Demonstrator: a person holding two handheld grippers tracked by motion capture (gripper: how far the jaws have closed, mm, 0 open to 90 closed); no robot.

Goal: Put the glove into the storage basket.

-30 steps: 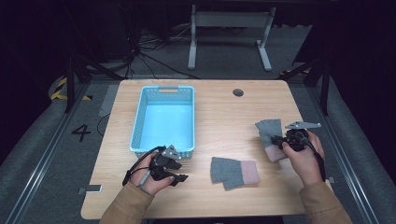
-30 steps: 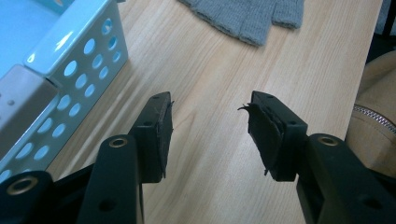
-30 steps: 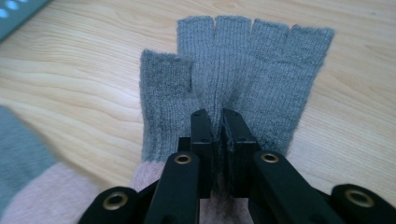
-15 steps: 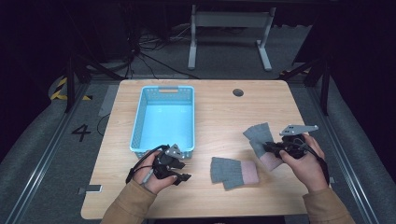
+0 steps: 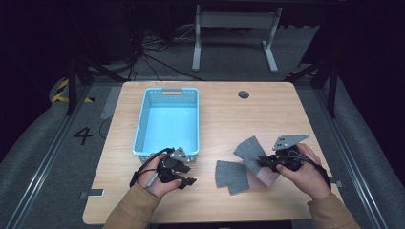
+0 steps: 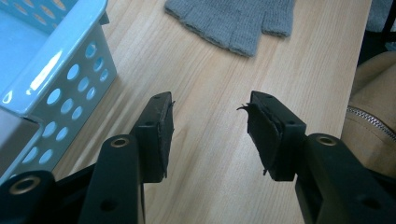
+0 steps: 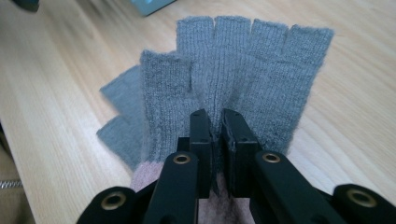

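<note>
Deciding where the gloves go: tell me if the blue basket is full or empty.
Empty. In the high view the blue basket shows a bare floor; both grey gloves lie outside it on the table.

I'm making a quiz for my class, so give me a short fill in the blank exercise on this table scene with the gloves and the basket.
1. The right claw is shut on a grey fingerless ____.
2. The left claw is ____, with nothing between its jaws.
3. The blue basket holds ____ gloves.
4. The other glove lies flat on the wooden ____.

Missing words: glove; open; no; table
</note>
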